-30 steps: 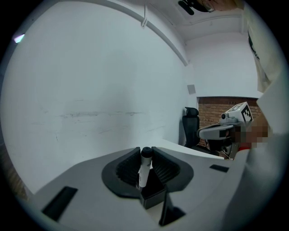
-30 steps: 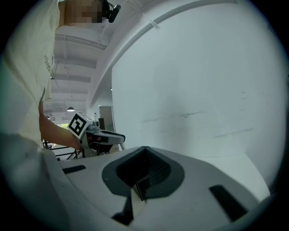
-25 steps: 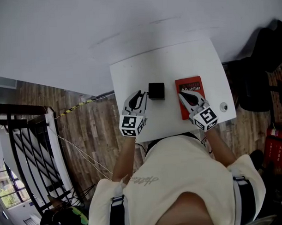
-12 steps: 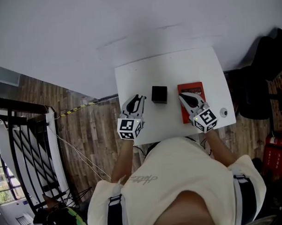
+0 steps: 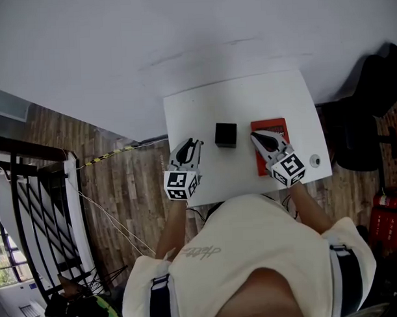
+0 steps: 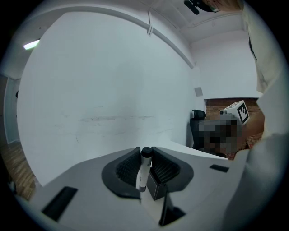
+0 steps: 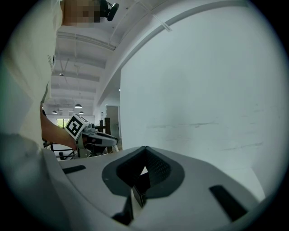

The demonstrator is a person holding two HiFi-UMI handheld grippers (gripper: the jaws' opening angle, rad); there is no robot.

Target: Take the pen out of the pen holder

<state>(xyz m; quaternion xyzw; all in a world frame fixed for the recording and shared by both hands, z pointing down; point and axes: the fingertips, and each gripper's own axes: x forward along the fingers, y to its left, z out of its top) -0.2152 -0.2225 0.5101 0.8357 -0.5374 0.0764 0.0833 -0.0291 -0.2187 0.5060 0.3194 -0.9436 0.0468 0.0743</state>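
Pen (image 6: 142,173) in left claw (image 6: 145,151), unseen overhead.

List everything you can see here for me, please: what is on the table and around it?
table: one, white, centre of the head view
pen holder: one, black cube, middle of the table
book: one, red, right of the pen holder, partly under the right gripper
small round object: one, pale, near the table's right edge; too small to identify
pen: one, white with black cap, out of the pen holder, between the left gripper's jaws
chair: one, black, right of the table
railing: one, black, far left
wooden floor: brown, around the table
left gripper: one, grey and black, left of the pen holder, shut on the pen
right gripper: one, grey and black, over the book, jaws together, empty
person: one, cream shirt, at the table's near edge
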